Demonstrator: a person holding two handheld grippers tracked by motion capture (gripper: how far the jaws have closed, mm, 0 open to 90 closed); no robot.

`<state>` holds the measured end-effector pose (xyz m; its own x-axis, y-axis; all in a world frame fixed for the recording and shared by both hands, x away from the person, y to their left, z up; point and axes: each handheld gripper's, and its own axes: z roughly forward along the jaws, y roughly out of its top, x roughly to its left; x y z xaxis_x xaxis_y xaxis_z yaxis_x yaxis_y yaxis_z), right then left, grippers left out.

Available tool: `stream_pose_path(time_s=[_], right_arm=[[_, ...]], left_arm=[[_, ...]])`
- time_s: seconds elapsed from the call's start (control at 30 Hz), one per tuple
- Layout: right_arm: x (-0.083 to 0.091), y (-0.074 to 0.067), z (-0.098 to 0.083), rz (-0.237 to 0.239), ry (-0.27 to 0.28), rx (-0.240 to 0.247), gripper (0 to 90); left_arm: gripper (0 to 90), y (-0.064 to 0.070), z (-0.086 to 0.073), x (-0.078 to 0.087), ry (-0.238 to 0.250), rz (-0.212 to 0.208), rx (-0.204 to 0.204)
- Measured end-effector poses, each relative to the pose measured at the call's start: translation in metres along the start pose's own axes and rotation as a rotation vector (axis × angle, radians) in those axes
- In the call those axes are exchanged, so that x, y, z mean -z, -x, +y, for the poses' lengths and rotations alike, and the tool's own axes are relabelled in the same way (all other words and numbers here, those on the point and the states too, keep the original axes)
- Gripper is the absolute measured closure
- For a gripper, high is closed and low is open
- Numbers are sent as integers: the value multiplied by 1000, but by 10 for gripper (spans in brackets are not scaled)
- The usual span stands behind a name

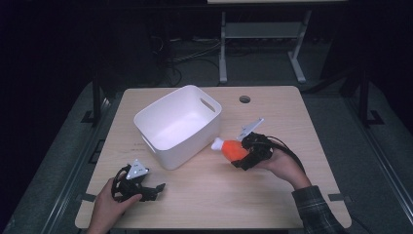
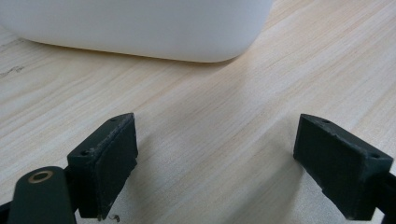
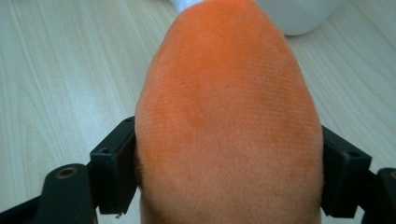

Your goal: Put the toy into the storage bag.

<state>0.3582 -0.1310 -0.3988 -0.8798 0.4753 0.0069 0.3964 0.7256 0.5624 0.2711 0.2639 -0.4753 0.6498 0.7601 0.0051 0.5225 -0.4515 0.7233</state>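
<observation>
**Orange plush toy gripped, not yet in the bin**

High view: one white bin (image 1: 178,126) sits on the wooden table (image 1: 272,195), looks empty inside. One orange plush toy (image 1: 233,149) with a white tip is clamped in the right gripper (image 1: 238,155), just right of the bin and apart from it, white end pointing toward the bin. Left gripper (image 1: 157,188) rests low on the table near the front left corner, in front of the bin, holding nothing. Two grippers, two hands, one toy, one bin.

Left gripper view: jaws spread wide apart, bare table between them, bin wall (image 2: 140,28) just ahead.

Right gripper view: both jaws pressed against the sides of the toy (image 3: 229,121), squeezing the soft body. Bin corner (image 3: 299,16) visible beyond it.

Progress, my guess: pickup done; carrying over the rim and dropping the toy into the bin remain. Roughly halfway.
</observation>
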Motion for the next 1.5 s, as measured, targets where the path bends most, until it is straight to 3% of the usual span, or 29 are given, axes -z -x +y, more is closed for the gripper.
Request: stream_pose_path(time_s=[1.5], right_arm=[[57, 10, 49, -13, 63, 41, 217]], left_arm=[[128, 0, 0, 0, 2, 2, -1]])
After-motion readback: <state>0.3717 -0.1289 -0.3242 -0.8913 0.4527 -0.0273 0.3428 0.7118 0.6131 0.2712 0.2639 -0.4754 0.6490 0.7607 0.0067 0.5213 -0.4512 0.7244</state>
